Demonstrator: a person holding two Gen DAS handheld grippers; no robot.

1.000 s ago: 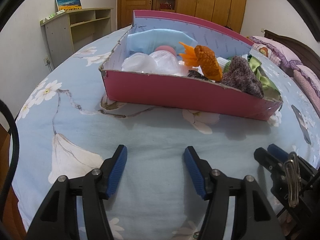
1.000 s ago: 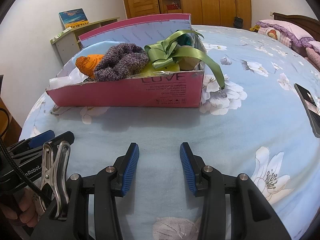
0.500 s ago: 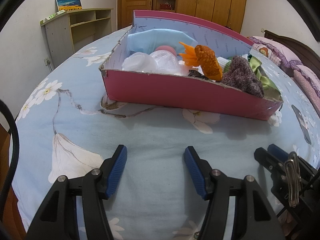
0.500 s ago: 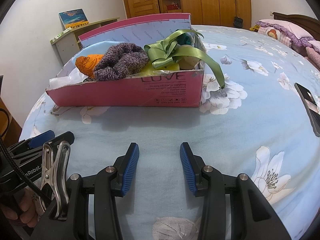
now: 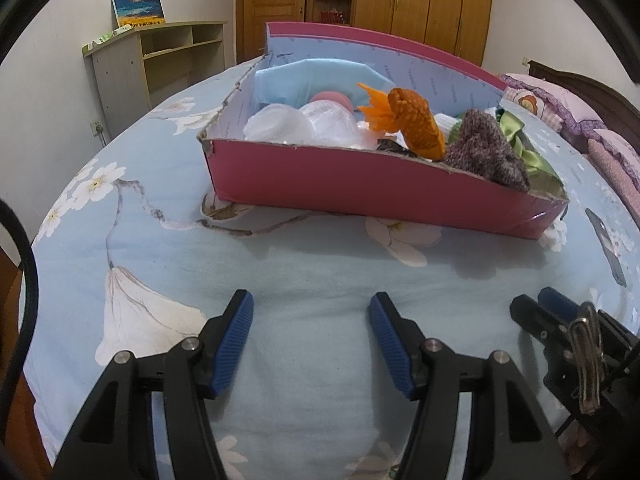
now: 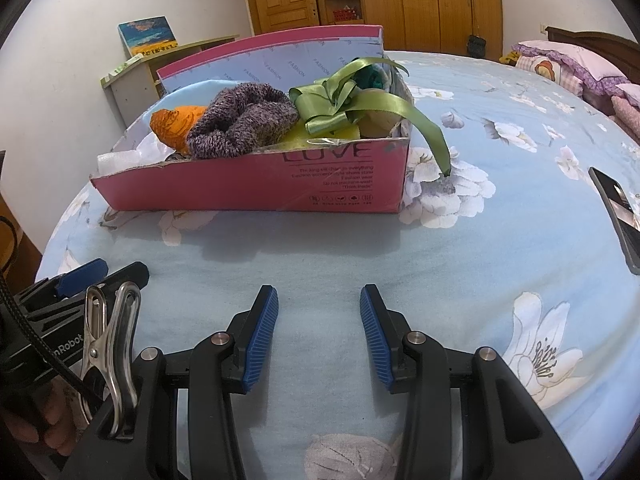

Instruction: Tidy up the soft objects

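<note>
Both grippers are hovering low over the bedspread [image 5: 312,276], side by side and well short of the box [image 5: 360,184]. The left gripper [image 5: 311,340] is holding its jaws spread with nothing between them, and so is the right gripper [image 6: 319,334].

The task is looking close to finished — every soft thing in view is sitting inside the box: the orange fish [image 5: 416,124], the knit roll [image 6: 240,120], the green bow [image 6: 336,106], the blue cloth [image 5: 316,80], and pale bundles [image 5: 300,124]. Nothing soft is lying loose on the bedspread. What may be left is tidying the ribbon tail, which is spilling over the box's corner.

The left view is showing the blue cloth, a pink item and the pale bundles in full — mostly hidden from the right. The right view alone is showing the trailing ribbon and, well apart from the box, a phone [image 6: 618,216] lying clearly at the edge.
</note>
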